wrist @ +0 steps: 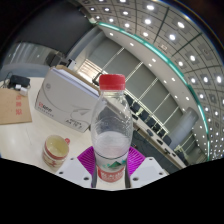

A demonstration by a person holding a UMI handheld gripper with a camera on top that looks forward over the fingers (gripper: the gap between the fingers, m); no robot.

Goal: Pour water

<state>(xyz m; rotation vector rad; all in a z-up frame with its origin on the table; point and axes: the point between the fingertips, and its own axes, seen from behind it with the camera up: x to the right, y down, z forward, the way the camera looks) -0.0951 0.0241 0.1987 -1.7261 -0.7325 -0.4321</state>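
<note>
STEP: transport to pour | TONGS (111, 172): pinching clear plastic red-capped water bottle (111, 125) | TARGET: small paper cup (56, 151) on white surface (25, 135), 9 o'clock of bottle | NEXT: uncap, tilt over cup.

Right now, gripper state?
Gripper: closed on the red-capped water bottle, both pink pads pressing its base. Bottle upright, cap on; the cup sits beside it.

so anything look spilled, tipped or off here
Nothing stands out. The clear plastic water bottle with a red cap is upright and capped between the tool's pink pads, which close against its lower part. The small paper cup with a red pattern stands upright beside it on the white table, with no spill visible.
</note>
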